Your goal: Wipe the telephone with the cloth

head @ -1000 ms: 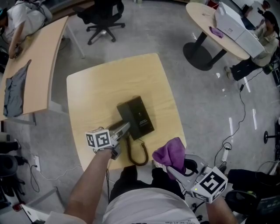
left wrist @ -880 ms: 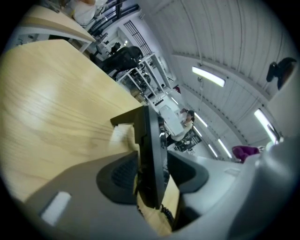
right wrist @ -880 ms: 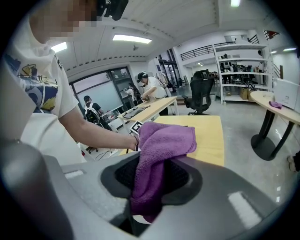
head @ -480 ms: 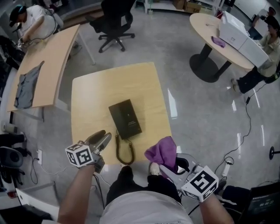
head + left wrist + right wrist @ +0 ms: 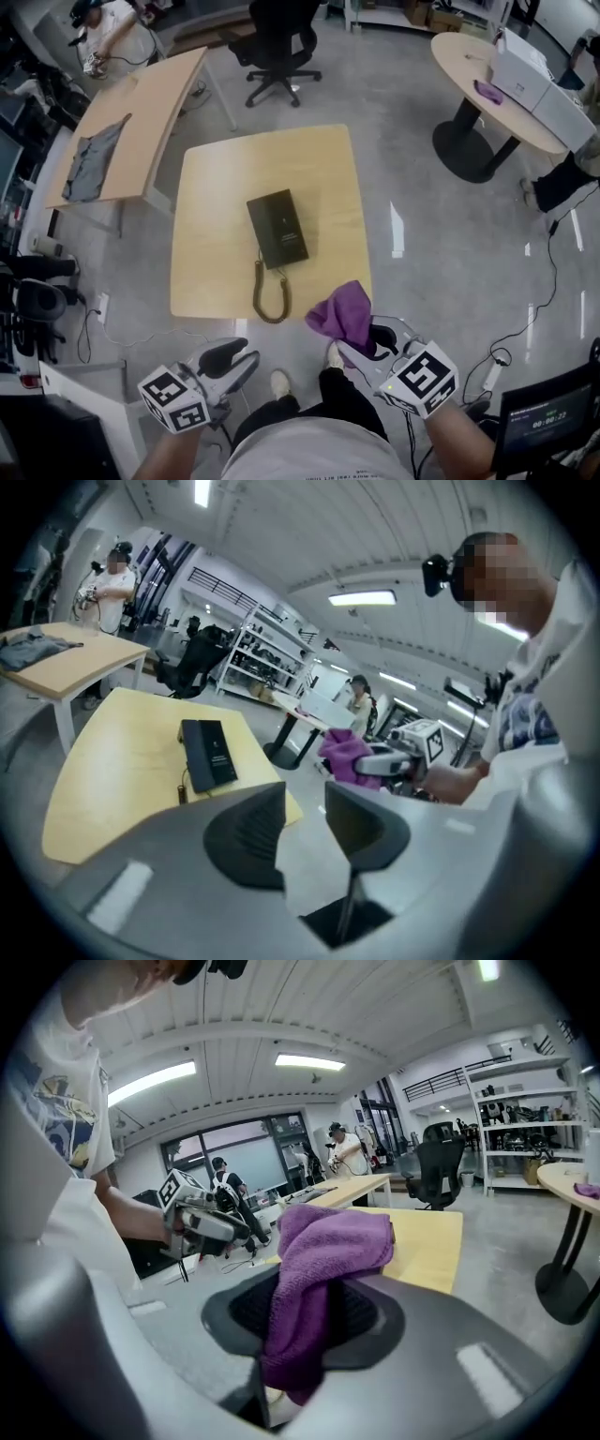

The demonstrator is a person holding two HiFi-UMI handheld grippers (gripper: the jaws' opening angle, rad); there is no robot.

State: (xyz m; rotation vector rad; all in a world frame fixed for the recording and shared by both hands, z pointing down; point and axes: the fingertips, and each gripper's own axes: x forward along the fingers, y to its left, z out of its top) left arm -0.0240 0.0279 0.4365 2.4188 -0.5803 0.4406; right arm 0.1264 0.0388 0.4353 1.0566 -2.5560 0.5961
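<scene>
One black telephone [image 5: 277, 229] lies flat near the middle of the square wooden table [image 5: 216, 187], its long side running roughly from 12 to 6 o'clock, with bare tabletop on every side of it. Its coiled cord [image 5: 267, 298] trails off the 6 o'clock end and loops close to the table's near edge without going over.

At 5 o'clock from the telephone, by the table's near corner, the purple cloth [image 5: 342, 317] bunches out of the right gripper [image 5: 361, 349], whose jaws are clamped on it; the loose end flops over the top. At 7 o'clock the left gripper [image 5: 234, 359] hangs off the table beyond the near edge, over the grey floor [image 5: 422, 234]. Its jaws stand a modest gap apart, have just been closing, and have nothing between them.

Round the table there is open floor at 3 o'clock. A long desk [image 5: 141, 122] sits just off the 10 o'clock corner, an office chair [image 5: 281, 47] stands at 12, and a round table [image 5: 497, 94] stands well apart at 2 o'clock.
</scene>
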